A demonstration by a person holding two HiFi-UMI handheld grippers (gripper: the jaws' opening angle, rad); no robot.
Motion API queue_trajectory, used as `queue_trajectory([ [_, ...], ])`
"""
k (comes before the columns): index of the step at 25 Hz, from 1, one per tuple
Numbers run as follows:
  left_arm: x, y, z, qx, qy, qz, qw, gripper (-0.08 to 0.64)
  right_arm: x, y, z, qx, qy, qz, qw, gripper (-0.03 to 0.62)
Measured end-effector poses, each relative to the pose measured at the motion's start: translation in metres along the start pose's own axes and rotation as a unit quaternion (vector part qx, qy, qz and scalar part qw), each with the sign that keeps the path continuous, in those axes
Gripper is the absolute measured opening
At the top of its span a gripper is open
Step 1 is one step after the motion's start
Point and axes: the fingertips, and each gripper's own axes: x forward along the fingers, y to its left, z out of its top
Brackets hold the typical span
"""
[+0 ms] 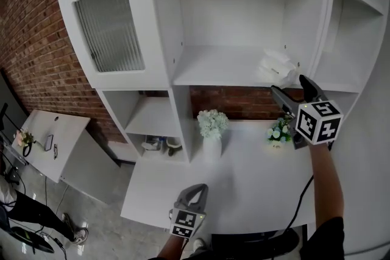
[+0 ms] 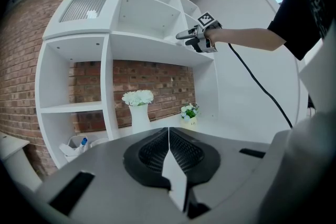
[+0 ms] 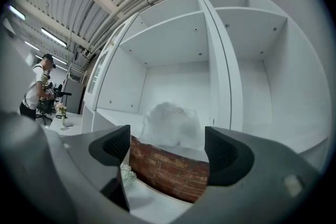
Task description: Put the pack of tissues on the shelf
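Soft white tissue pack (image 3: 169,124) is lying on the white cabinet shelf (image 1: 219,67) just beyond the right gripper (image 1: 287,83), whose empty jaws are standing wide apart, apparently clearing it for withdrawal.

The shelf (image 1: 225,67) is white, and the tissues (image 1: 277,64) are white too. The wall (image 1: 30,39) is red-brown brick, and the door (image 1: 109,27) has glass with thin stripes. The table (image 1: 256,179), vase (image 1: 211,146) and flowers (image 1: 212,122) are white, and the small bunch (image 1: 280,130) is green, white and blue.
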Motion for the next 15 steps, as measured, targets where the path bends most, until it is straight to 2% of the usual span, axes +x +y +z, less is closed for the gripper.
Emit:
queue_trajectory([
  [6,0.004,-0.006,0.005,0.005,-0.006,-0.008,0.9999,0.012,-0.016,-0.001,0.001,0.000,-0.019,0.000,1.000,0.430],
  [11,0.003,-0.012,0.007,0.014,-0.005,-0.014,0.9998,0.012,-0.026,0.005,-0.008,-0.020,-0.005,0.009,1.000,0.430],
  [15,0.001,-0.013,0.010,0.011,-0.011,-0.014,0.9998,0.012,-0.036,0.009,-0.015,-0.015,-0.005,0.013,1.000,0.430],
])
